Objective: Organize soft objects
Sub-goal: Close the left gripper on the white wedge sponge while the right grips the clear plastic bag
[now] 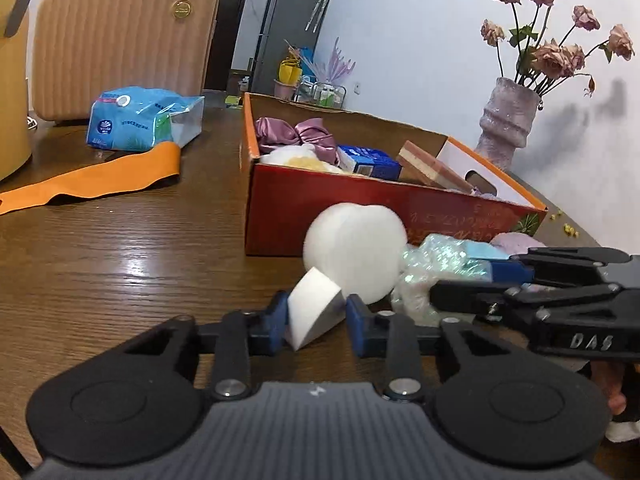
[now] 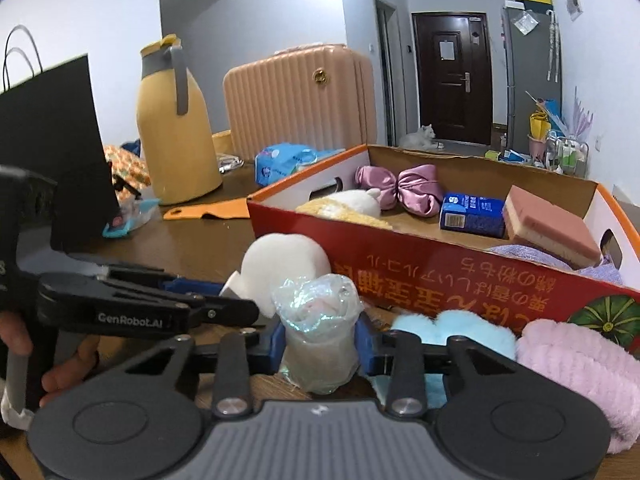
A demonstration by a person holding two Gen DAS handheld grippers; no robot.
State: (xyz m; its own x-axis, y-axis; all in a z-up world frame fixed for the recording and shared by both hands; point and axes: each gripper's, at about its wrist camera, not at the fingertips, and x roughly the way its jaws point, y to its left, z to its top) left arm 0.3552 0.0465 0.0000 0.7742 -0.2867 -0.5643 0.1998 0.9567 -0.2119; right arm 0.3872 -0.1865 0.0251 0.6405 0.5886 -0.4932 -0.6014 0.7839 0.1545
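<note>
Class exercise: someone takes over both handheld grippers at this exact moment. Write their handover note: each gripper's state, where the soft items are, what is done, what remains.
Left gripper: jaws shut on the white wedge sponge.
Right gripper: jaws shut on the crinkly plastic-wrapped bundle.
Done: pink satin bow, plush toy, layered sponge and blue packet lie in the red box.
Left: both held items, the round white sponge, blue fluffy piece and pink fluffy piece on the table in front of the box.

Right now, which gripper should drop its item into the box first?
Right gripper, probably: its wrapped bundle sits beside the red box wall. The left gripper holds the white wedge behind the round sponge.
</note>
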